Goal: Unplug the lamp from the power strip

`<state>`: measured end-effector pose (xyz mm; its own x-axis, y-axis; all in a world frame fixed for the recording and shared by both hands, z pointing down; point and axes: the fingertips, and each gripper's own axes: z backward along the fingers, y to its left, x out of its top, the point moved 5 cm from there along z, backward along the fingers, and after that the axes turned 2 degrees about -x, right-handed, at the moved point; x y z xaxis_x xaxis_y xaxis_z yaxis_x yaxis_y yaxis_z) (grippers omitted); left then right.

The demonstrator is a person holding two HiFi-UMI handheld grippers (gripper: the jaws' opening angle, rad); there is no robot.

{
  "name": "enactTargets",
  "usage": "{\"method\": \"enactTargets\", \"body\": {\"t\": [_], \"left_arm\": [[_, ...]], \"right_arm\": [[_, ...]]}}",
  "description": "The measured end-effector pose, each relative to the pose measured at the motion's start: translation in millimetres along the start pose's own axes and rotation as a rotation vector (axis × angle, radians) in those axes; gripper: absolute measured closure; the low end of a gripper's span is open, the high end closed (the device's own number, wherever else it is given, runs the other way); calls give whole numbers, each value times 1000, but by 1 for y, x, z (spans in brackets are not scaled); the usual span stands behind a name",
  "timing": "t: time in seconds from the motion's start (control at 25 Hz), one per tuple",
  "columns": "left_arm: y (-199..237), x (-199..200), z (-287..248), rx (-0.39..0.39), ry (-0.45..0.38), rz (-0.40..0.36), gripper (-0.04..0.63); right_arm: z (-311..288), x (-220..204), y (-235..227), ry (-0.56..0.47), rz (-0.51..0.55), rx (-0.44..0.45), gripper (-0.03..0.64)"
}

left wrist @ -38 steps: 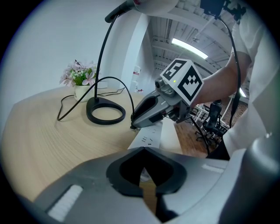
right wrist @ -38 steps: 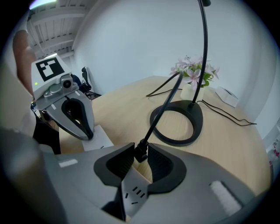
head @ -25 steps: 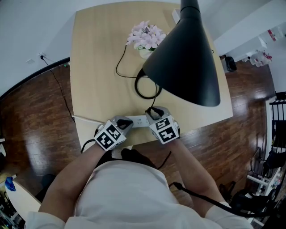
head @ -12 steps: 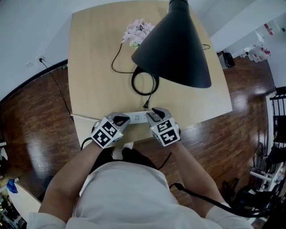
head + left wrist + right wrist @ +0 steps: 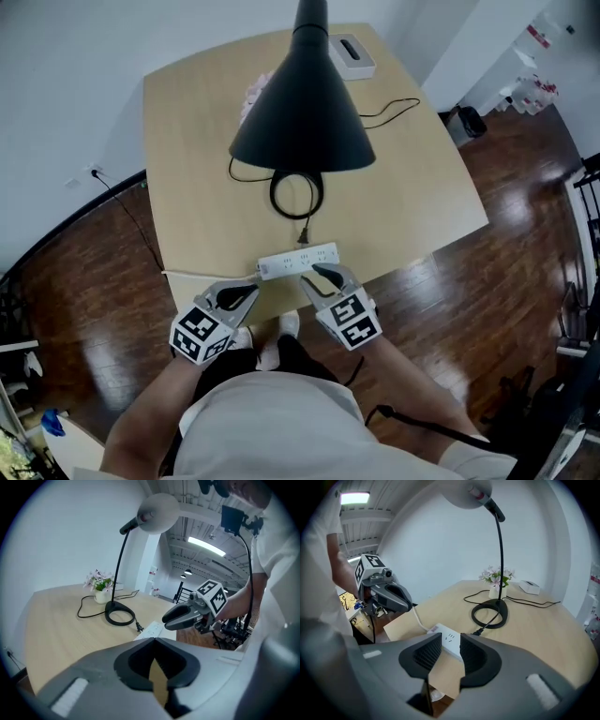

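Note:
The black desk lamp stands on the wooden table, its ring base near the middle. Its plug lies loose on the tabletop just beyond the white power strip, out of the sockets; the plug and strip also show in the right gripper view. My left gripper is shut and empty, hanging off the table's front edge. My right gripper sits just before the strip, a little open, with nothing between its jaws.
A pot of pink flowers stands behind the lamp base. A white box and a thin black cable lie at the far right of the table. Dark wooden floor surrounds the table; a wall socket cable runs at the left.
Both grippers have drawn back from the power strip toward the person. The plug, at the strip a second ago, now lies free on the table.

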<state>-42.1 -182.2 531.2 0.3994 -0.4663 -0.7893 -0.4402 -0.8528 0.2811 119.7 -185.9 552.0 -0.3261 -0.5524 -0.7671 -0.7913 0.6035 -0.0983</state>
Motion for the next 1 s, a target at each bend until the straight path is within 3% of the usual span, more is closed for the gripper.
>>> {"method": "enactTargets", "body": {"t": [0.48,0.68,1.0], "left_arm": [[-66,-23,112,-23,-117,-48,591],[-99,-51,184,-76,-271,83,591],[-168,-110,280,-51,-289,-56,591]], "right_arm": [[83,-21,91,-79,-30,-82,489],[113,-30,165,-107,-39,-130,489],[184,-35,303,-171,-9,-175,489]]}}
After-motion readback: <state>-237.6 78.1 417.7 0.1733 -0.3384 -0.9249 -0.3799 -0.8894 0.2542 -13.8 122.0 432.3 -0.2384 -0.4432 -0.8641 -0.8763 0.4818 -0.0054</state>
